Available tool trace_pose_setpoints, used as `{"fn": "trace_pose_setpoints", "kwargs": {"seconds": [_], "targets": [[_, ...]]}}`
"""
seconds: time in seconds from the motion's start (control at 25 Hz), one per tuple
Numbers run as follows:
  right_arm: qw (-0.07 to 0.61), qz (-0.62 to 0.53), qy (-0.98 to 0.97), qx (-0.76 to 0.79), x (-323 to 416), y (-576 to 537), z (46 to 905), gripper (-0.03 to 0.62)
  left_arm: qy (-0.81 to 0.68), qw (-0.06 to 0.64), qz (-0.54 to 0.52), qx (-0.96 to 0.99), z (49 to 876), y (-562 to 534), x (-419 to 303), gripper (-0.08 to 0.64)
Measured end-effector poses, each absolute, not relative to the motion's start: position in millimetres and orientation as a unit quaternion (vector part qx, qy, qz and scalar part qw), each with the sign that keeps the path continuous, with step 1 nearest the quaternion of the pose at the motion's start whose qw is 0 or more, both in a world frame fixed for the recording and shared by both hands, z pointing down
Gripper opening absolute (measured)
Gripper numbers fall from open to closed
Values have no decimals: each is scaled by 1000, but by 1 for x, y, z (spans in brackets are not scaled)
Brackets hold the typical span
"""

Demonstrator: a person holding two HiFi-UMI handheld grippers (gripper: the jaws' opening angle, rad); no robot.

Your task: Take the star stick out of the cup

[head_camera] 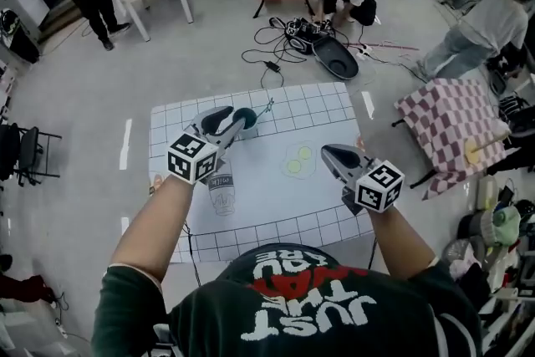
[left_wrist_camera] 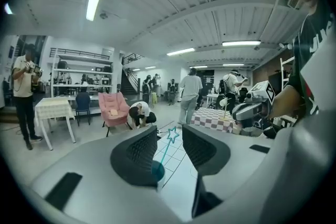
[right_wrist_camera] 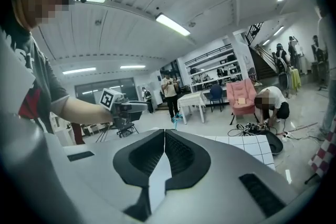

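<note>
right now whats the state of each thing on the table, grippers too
left gripper: open, nothing gripped, cup just ahead between its jaws
right gripper: shut, empty, held apart from the cup
cup: upright on the mat, not gripped
star stick: in the cup, leaning, star end up

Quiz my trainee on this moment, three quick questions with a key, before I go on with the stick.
1. True or false: the star stick is already out of the cup.
2. Which gripper has its jaws together? A: left gripper. B: right gripper.
3. Fill in: the right gripper holds ___.
Key: 1 false, it stands in the cup. 2 B. 3 nothing.
</note>
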State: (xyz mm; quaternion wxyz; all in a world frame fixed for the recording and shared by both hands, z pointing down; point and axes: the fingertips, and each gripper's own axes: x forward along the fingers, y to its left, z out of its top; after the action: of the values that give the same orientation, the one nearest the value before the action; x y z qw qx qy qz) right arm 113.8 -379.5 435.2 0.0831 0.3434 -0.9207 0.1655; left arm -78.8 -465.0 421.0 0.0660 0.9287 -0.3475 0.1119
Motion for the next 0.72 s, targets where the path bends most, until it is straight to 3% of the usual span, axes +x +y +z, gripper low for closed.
{"fn": "trace_pose_setpoints", "kwargs": {"seconds": [0.48,0.72], "targets": [[83,171,-925,330,89,-478,503,32,-286,25,137,948,493,-511,1,227],[83,196,-922,324,82,-490,543,33,-347,-53,142,926,500,-521,11,229]]}}
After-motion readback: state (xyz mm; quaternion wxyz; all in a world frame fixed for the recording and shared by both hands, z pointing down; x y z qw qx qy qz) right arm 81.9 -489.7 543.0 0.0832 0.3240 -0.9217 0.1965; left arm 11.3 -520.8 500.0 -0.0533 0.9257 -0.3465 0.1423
